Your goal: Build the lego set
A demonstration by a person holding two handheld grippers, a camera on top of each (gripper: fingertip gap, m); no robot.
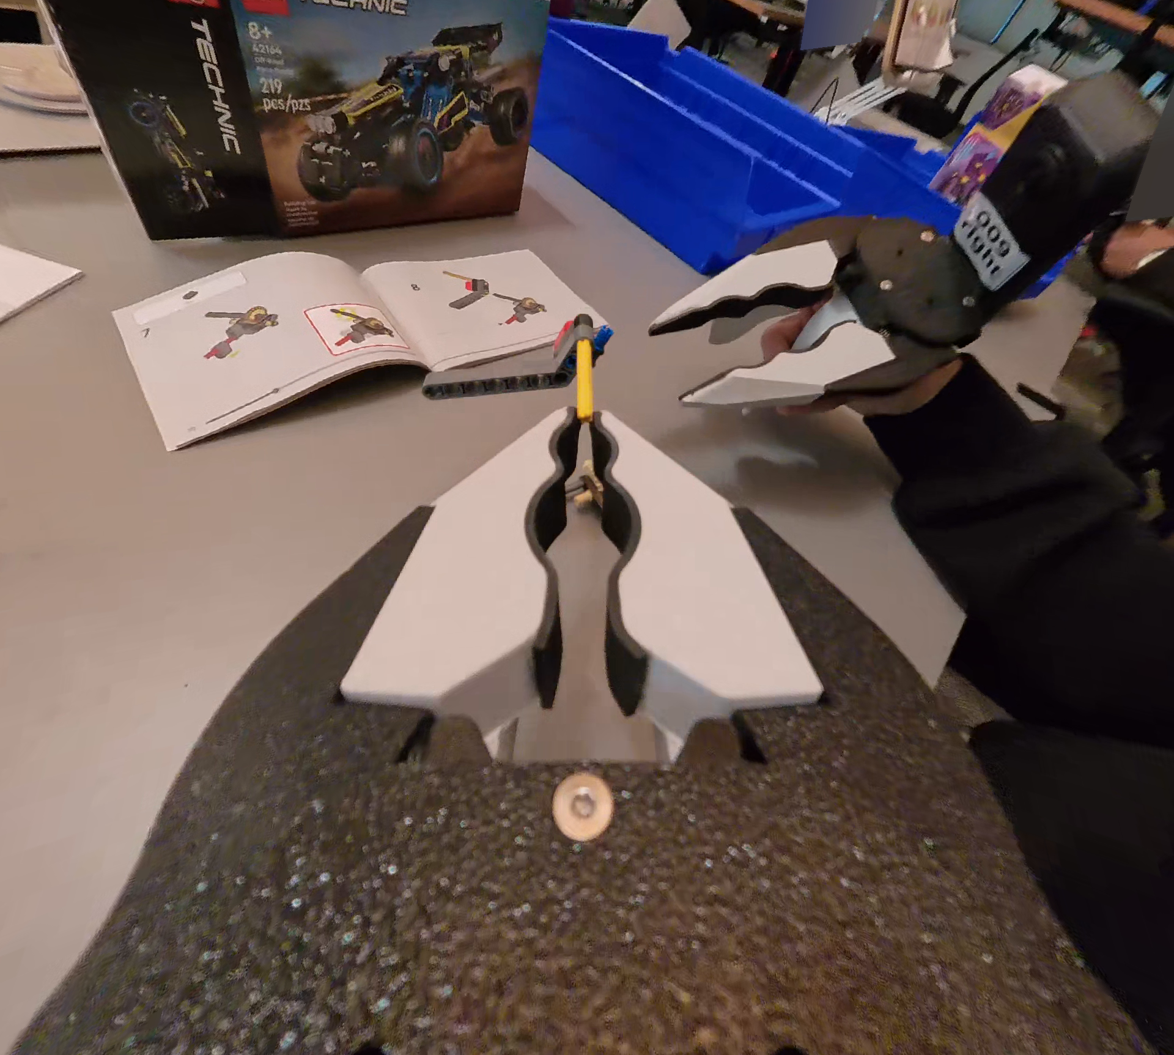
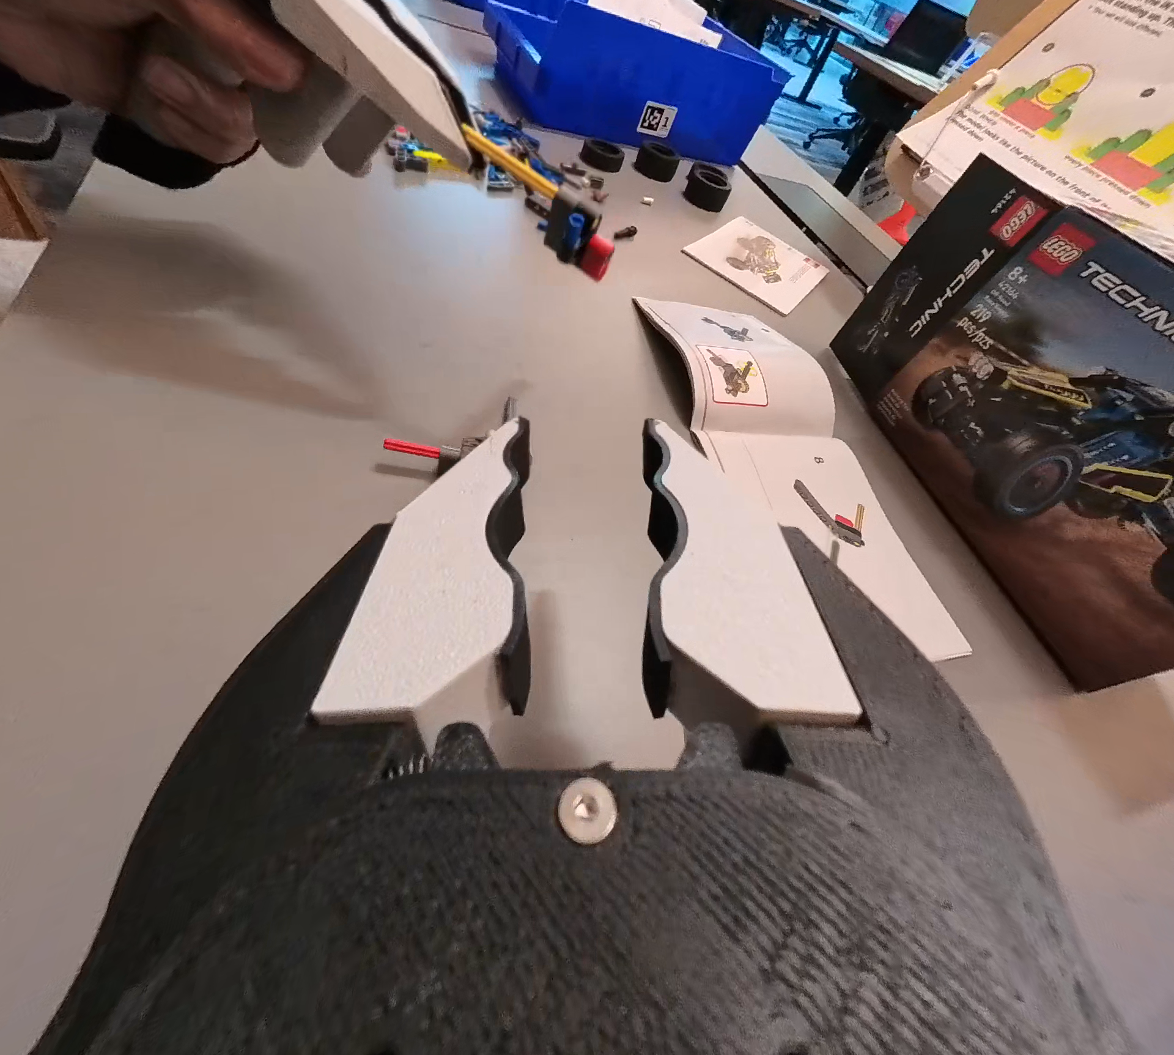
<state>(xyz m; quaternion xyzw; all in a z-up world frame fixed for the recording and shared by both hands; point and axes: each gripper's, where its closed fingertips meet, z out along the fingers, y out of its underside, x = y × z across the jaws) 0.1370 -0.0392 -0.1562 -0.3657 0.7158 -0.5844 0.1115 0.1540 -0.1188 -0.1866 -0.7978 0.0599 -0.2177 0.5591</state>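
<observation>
Clamping the yellow rod [image 1: 584, 383] at its near end, the left gripper [image 1: 583, 421] holds the small assembly [image 1: 575, 341] up, rod pointing straight ahead. The right gripper [image 2: 584, 440], jaws apart and empty, hovers just beside it, nearer the red-tipped piece [image 2: 438, 448] on the table [image 2: 254, 389]. The open booklet [image 1: 356, 325] lies behind.

- Left gripper [image 1: 582, 421]: smooth matt white plastic fingers [image 1: 483, 567], lined with black rubbery pads; base of coarse, speckled black plastic, fitted with a shiny metal screw [image 1: 582, 805].
- Right gripper [image 2: 586, 440]: same white plastic, faintly grained; base ridged in fine layered lines.
- Table [image 1: 127, 580]: smooth grey top, satin sheen.
- Box [image 1: 305, 90]: glossy printed cardboard.
- Booklet [image 1: 330, 325]: matt paper.
- Bins [image 2: 610, 71]: glossy blue plastic.
- Tyres [image 2: 657, 160]: matt black rubber.
- Yellow axle [image 1: 584, 376]: glossy plastic.
</observation>
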